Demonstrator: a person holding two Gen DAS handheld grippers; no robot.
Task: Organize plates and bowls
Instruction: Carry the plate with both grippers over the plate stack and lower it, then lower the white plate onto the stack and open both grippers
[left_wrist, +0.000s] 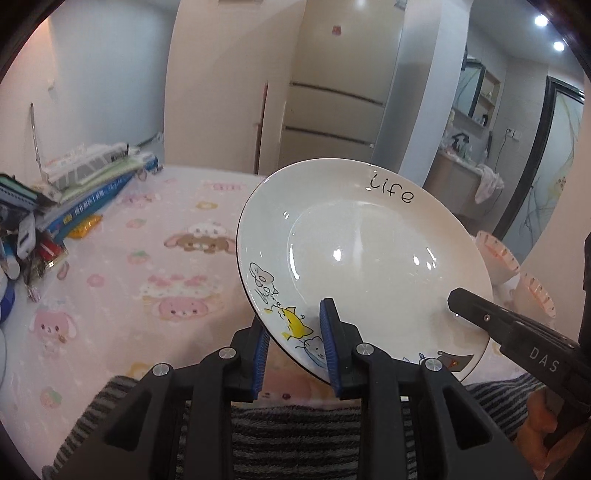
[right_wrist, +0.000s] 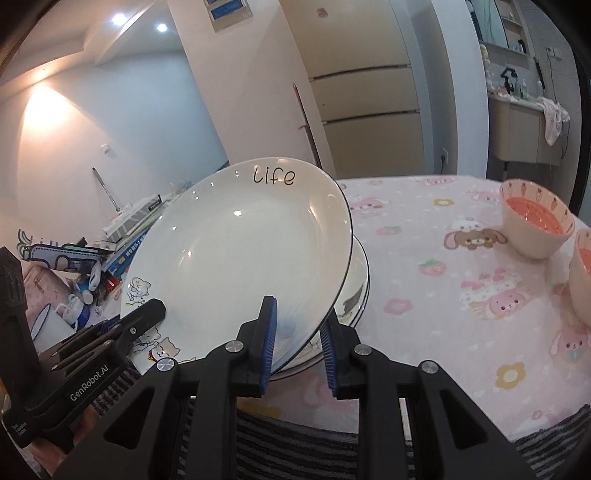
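Note:
A white plate (left_wrist: 369, 251) with "life" written on its rim and cartoon animals hangs tilted above the table, carried by both grippers. My left gripper (left_wrist: 295, 339) is shut on its near rim, blue pads on either face. From the right, my right gripper (right_wrist: 299, 336) clamps the near rim of the same plate (right_wrist: 240, 251). Just under the plate's right edge lies a stack of similar plates (right_wrist: 358, 291) on the pink cloth. Two pink-lined bowls (right_wrist: 535, 225) (right_wrist: 583, 277) stand at the far right.
The table (left_wrist: 166, 229) wears a pink cartoon-print cloth. Books and clutter (left_wrist: 74, 192) pile up along its left side. A person's striped sleeve (left_wrist: 295, 435) crosses the near edge. A fridge and a washbasin area stand beyond the table.

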